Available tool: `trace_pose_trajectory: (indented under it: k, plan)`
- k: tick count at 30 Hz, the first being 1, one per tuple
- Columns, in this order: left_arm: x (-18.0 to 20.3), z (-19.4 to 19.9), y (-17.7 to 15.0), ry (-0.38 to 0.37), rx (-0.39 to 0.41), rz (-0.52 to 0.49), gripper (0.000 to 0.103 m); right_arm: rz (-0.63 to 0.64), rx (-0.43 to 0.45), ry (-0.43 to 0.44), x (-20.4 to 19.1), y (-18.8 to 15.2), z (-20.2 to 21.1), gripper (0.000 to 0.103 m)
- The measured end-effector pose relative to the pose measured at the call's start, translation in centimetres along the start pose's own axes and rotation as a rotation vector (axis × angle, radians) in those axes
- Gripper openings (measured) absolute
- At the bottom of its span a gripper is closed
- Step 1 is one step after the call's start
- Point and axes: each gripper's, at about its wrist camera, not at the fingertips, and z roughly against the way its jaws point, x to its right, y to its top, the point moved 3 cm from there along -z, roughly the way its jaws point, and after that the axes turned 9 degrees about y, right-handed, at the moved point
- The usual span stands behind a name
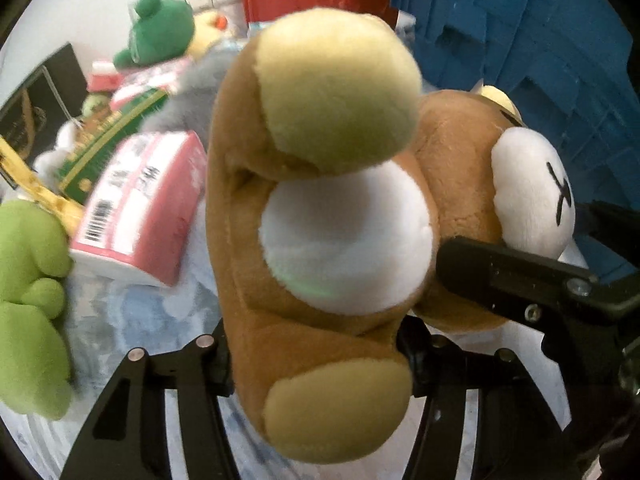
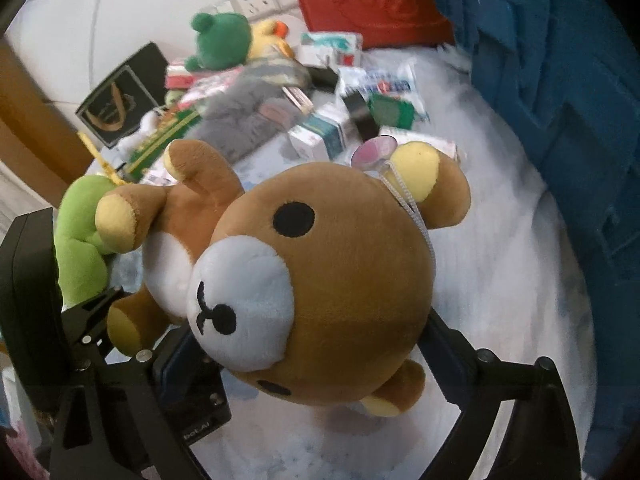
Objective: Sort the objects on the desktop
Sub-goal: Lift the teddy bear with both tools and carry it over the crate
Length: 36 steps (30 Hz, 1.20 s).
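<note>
A brown plush bear fills both views. In the left wrist view its body (image 1: 320, 216) and cream-soled legs hang between the fingers of my left gripper (image 1: 316, 360), whose pads press on the lower body from both sides. In the right wrist view the bear's head (image 2: 320, 280) sits between the fingers of my right gripper (image 2: 308, 352), spread wide, with both pads against the head. A cord and a pink suction cup (image 2: 374, 152) hang from the head. One finger of the right gripper (image 1: 512, 280) shows beside the bear's muzzle in the left view.
On the pale cloth-covered table (image 2: 500, 280) lie a light green plush (image 2: 80, 240), a dark green plush (image 2: 220, 36), a grey plush (image 2: 240, 120), a pink box (image 1: 140, 208) and several small packs (image 2: 320, 136). A blue crate (image 2: 560, 100) stands right, a red container (image 2: 368, 0) behind.
</note>
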Motion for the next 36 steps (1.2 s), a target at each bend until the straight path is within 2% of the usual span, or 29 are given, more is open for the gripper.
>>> trace_pose_trajectory:
  k: [6,12,16,21,25,29,33,36]
  plan:
    - [-0.4,6.3,0.6,0.025,0.126,0.014,0.057,0.068,0.100,-0.001,-2.7,0.5,4.8,0.097]
    - [1.2,11.8,2.7,0.036,0.246,0.021,0.057,0.128,0.213,-0.021,-5.1,0.9,11.1,0.097]
    - [3.2,16.5,3.5,0.031,0.327,0.019,0.057,0.160,0.286,-0.047,-6.2,1.4,16.0,0.097]
    - [6.5,21.6,6.2,0.010,0.419,-0.012,0.057,0.175,0.360,-0.085,-6.0,2.5,22.3,0.097]
    - [10.6,25.5,9.3,-0.021,0.487,-0.051,0.057,0.175,0.422,-0.126,-4.5,3.5,28.3,0.097]
    - [15.9,28.9,12.4,-0.065,0.521,-0.091,0.057,0.172,0.473,-0.176,-1.5,3.9,34.4,0.098]
    - [22.4,30.4,15.6,-0.122,0.519,-0.147,0.057,0.156,0.483,-0.242,2.8,4.6,39.2,0.098]
    - [27.4,30.3,17.5,-0.154,0.491,-0.190,0.058,0.140,0.452,-0.300,6.9,5.0,42.1,0.098]
